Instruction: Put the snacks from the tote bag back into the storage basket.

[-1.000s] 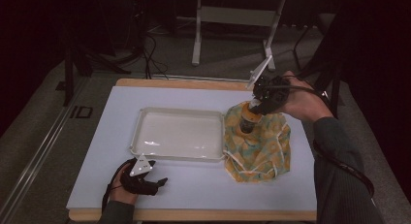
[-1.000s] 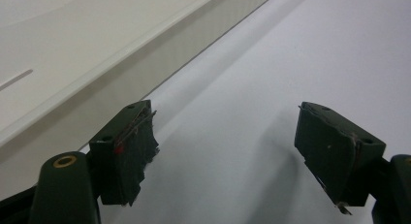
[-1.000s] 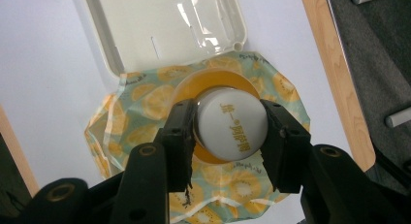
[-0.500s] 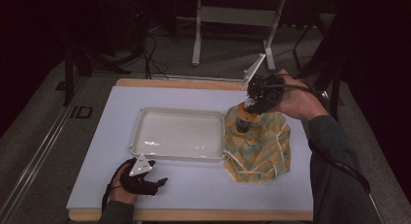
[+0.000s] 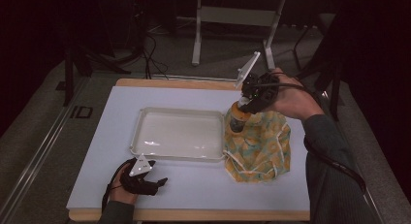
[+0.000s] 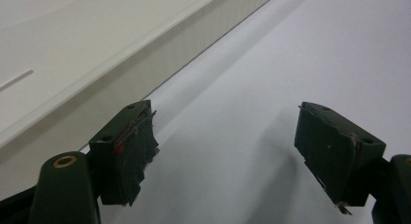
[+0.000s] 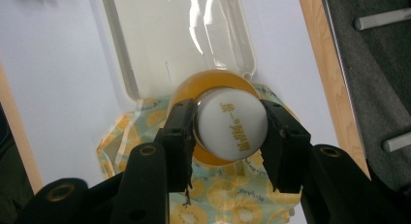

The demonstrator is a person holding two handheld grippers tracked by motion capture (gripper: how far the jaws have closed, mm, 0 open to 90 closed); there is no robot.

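Here we have the right claw (image 7: 228,132) clamped on the white cap of the orange bottle (image 5: 237,118), held above the patterned cloth (image 5: 259,149) beside the tray (image 5: 177,156), left claw (image 6: 228,156) apart on the desk (image 5: 97,151); a slack grip on the smooth cap could drop it.

Glossy translucent plastic tray (image 5: 178,134), soft printed cloth (image 5: 264,151) crumpled at its three o'clock, amber jar (image 7: 194,88) with smooth white plastic lid (image 7: 231,123), matt white counter (image 5: 203,185) edged in pale wood, matt black gripper (image 7: 231,136) pads
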